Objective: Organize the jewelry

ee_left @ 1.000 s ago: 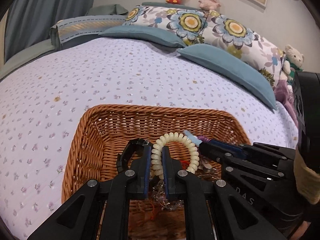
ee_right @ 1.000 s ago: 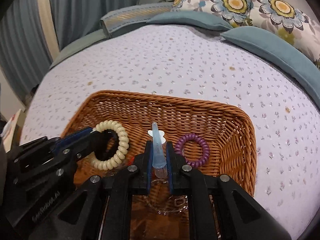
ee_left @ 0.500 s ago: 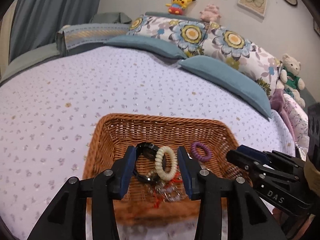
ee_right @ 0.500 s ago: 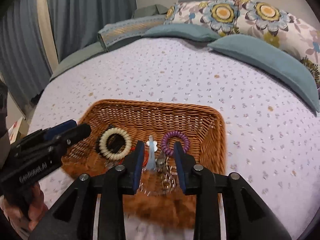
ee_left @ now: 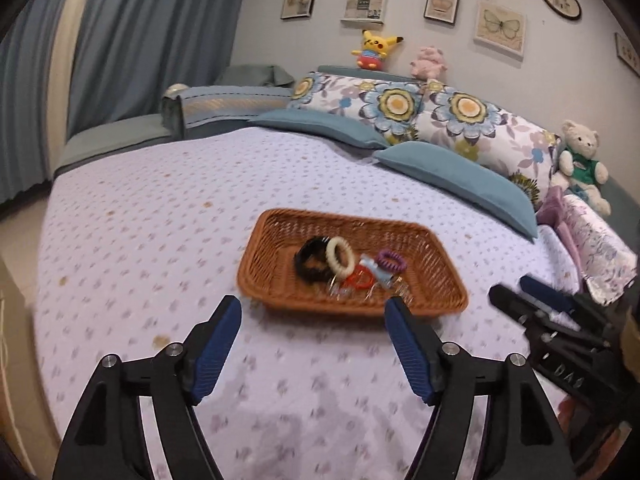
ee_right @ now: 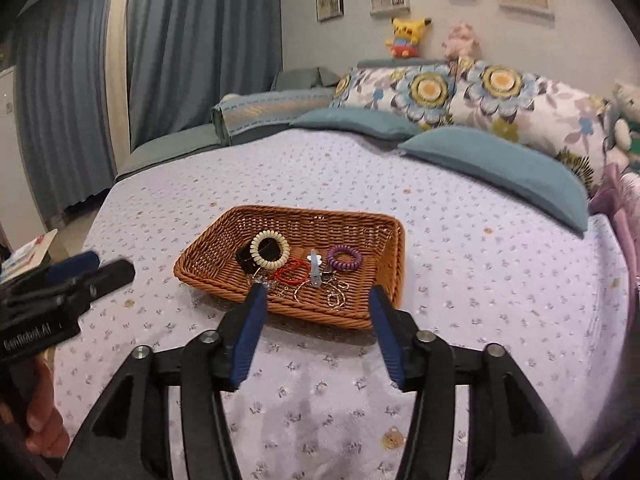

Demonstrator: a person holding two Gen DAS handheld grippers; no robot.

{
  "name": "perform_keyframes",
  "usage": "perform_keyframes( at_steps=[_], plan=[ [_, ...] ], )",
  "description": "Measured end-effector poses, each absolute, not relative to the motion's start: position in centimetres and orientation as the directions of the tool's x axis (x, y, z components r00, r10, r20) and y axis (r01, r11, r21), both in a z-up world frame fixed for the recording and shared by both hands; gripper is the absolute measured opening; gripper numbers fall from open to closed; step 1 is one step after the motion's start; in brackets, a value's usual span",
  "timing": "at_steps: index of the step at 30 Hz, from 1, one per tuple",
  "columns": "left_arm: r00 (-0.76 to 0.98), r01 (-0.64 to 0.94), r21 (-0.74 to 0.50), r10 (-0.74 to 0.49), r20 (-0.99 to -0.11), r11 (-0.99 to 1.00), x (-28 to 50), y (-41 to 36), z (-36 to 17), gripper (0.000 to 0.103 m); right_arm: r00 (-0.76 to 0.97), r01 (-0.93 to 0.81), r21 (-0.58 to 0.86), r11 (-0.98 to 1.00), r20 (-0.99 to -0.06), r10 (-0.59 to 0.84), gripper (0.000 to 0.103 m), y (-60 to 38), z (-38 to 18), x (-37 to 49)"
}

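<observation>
Your left claw and right claw gape wide and empty below the wicker basket, centre frame, where the cream coil bracelet, purple coil bracelet and chains already lie together; little appears left.

Right gripper reads "DAS"; left gripper "GenRobot.AI".

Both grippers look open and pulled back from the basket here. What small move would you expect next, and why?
Probably none beyond lowering both to rest: the left gripper and right gripper are open and empty, and the cream coil, purple coil, blue clip and chains all lie inside the wicker basket.
</observation>
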State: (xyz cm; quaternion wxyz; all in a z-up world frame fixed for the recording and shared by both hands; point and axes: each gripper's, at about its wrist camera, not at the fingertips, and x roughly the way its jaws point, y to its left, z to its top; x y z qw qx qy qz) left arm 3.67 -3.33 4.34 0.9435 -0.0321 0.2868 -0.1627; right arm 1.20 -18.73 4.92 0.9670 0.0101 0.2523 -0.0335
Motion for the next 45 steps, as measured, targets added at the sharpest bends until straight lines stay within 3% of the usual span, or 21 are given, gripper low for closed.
perform_keyframes(
  at_steps=[3,12,18,23,45],
  plan=[
    [0.800,0.273,-0.059,-0.261,-0.540,0.960,3.3,-4.2,3.0,0.076,0.878,0.078,-0.019,0.997,-0.472,-0.078,0.065,-18.4,4.8,1.0],
    [0.803,0.225,-0.028,-0.201,-0.562,0.974,3.8,-4.3,1.3,0.076,0.857,0.101,0.010,0.995,-0.509,-0.082,0.065,-19.7,2.9,2.0],
    [0.809,0.220,-0.024,-0.196,-0.555,0.975,3.6,-4.3,1.3,0.076,0.863,0.107,-0.030,0.994,-0.494,-0.108,0.065,-19.2,2.7,1.8],
    [0.792,0.219,-0.065,-0.216,-0.570,0.974,4.0,-3.9,1.1,0.076,0.860,0.099,-0.056,0.993,-0.497,-0.114,0.072,-18.6,2.2,1.9],
    [0.810,0.194,-0.030,-0.177,-0.559,0.981,3.7,-4.1,0.8,0.076,0.845,0.110,-0.020,0.994,-0.525,-0.104,0.072,-19.4,1.7,2.4]
  ],
)
